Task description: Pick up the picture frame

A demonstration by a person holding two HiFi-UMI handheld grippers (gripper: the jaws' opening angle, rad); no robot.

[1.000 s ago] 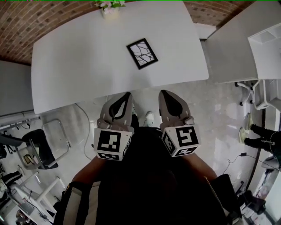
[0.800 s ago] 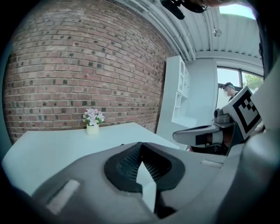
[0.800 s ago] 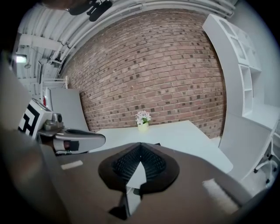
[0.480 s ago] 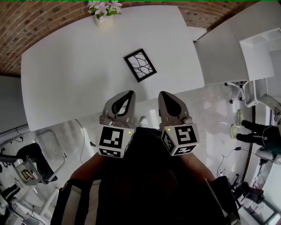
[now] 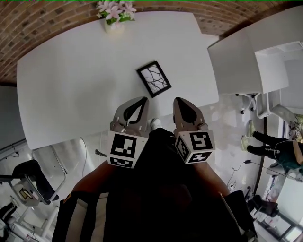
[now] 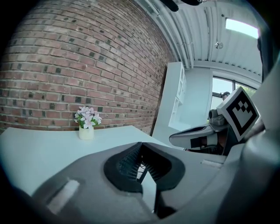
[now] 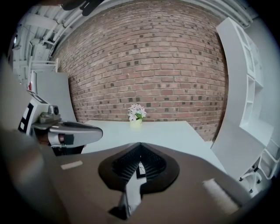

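A black picture frame [image 5: 154, 79] with a white branch-like pattern lies flat on the white table [image 5: 71, 80], toward its near right part. Both grippers hover side by side near the table's front edge, short of the frame. My left gripper [image 5: 140, 100] is shut with nothing in it, and so is my right gripper [image 5: 177, 100]. Through the closed jaws, a sliver of the frame [image 6: 141, 168] shows in the left gripper view and another sliver of the frame [image 7: 139, 169] in the right gripper view.
A small vase of pink flowers [image 5: 113, 12] stands at the table's far edge by the brick wall. A second white table [image 5: 251, 52] is to the right, with white chairs [image 5: 265, 101] beyond it. A folding chair [image 5: 42, 170] stands on the floor at left.
Both grippers have moved forward toward the table together, still shut. In the head view the frame and table sit lower and closer than before.
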